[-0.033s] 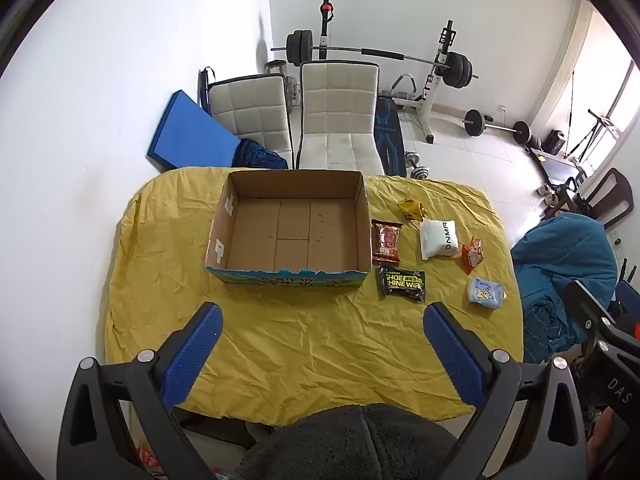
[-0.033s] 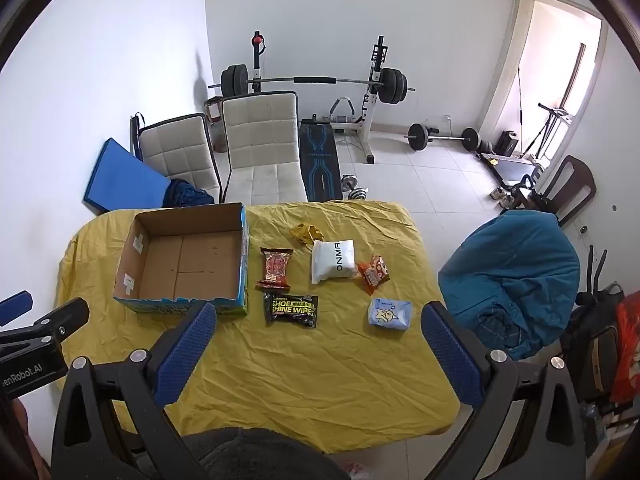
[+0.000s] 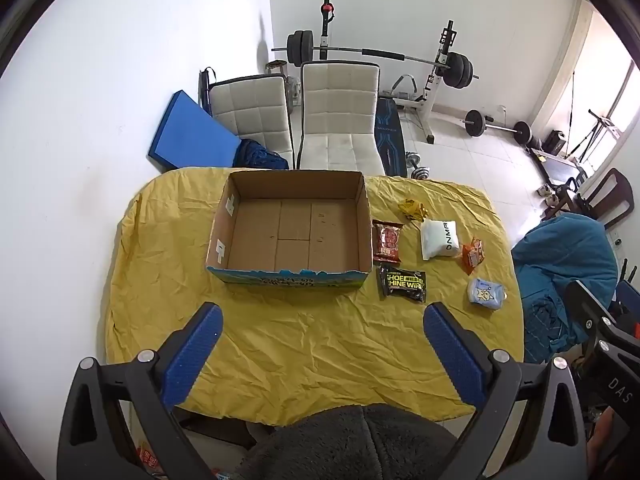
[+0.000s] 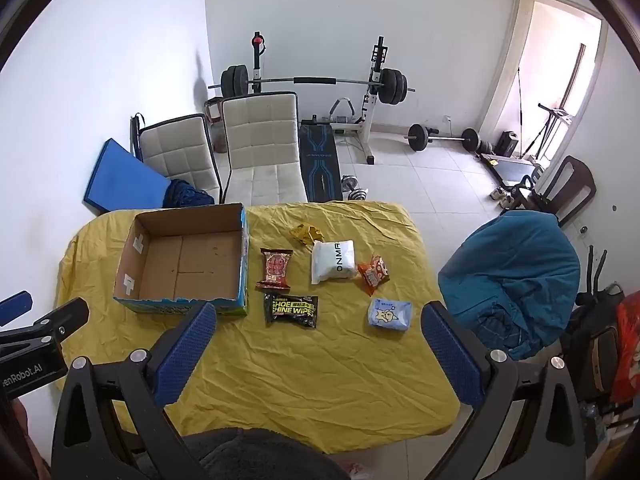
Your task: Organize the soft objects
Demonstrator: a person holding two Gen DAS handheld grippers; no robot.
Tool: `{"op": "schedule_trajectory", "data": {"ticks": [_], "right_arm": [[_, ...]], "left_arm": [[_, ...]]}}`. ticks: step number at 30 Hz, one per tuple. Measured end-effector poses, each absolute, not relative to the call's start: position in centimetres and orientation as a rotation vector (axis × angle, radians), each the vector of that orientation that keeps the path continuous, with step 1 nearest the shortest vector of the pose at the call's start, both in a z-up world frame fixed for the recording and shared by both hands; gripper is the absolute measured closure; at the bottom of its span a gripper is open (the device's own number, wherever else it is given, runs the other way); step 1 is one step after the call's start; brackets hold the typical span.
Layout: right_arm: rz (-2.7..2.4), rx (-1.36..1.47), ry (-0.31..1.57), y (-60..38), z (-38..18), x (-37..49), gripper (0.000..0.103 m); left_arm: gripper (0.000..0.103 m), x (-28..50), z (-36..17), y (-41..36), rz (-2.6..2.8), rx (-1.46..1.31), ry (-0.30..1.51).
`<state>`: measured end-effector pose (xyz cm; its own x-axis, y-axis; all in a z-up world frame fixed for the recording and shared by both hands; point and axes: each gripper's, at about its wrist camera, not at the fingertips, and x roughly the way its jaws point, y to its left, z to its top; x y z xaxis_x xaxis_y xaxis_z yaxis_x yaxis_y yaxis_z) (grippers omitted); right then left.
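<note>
Left wrist view: left tool (image 3: pixel 320 320) spread, right tool (image 4: pixel 318 316) likewise (its body mostly cropped).

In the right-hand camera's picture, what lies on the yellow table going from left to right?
Cardboard box → red snack packet → black shoe wipes pack → white pouch → orange snack packet → light blue tissue pack.

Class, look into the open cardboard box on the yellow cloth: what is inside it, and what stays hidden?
Inside the cardboard box only its bare brown floor flaps show; no packet lies in it. The inner face of the near wall is hidden.
</note>
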<state>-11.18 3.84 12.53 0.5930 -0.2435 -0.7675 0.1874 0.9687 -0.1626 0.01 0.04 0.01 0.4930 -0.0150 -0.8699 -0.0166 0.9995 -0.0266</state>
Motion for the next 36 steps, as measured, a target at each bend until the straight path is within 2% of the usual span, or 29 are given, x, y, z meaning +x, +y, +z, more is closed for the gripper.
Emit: {"op": "schedule_trajectory", "data": {"ticks": [36], "right_arm": [[-0.257, -0.093, 0.881, 4.5, 13.2, -11.2, 0.000]], "left_arm": [[0.000, -0.4, 0.0, 0.6, 0.001, -0.039, 1.043]]}}
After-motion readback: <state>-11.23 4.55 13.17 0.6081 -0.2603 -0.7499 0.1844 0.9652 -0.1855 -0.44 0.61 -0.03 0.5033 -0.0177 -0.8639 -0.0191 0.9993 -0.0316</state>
